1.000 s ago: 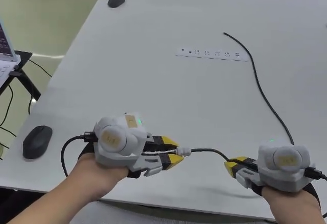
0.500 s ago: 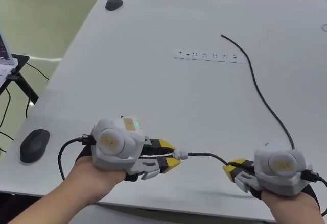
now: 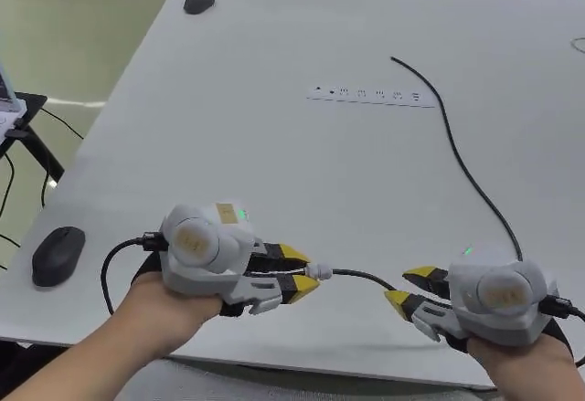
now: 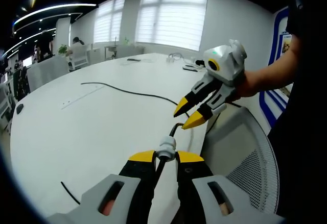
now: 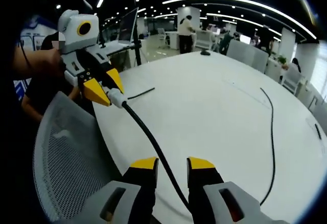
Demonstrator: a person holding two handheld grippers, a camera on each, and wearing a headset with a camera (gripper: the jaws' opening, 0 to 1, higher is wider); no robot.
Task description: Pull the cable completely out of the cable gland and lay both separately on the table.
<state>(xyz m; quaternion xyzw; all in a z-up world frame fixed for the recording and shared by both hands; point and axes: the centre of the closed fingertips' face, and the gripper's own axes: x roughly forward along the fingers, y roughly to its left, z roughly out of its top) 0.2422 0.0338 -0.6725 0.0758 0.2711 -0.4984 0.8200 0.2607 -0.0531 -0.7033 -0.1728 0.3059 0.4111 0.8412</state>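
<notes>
Low in the frame my left gripper (image 3: 306,271) clamps the cable gland (image 4: 166,147), cable (image 5: 145,133) threaded through it, while my right gripper (image 3: 400,286) stands wide around the cable over the desk (image 3: 274,163), so pull-out and laying down remain.

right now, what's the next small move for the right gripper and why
Probably shut the right gripper on the cable and pull away from the left gripper. Its jaws stand open around the cable, while the left gripper is clamped on the cable gland, with the cable running out of it.
</notes>
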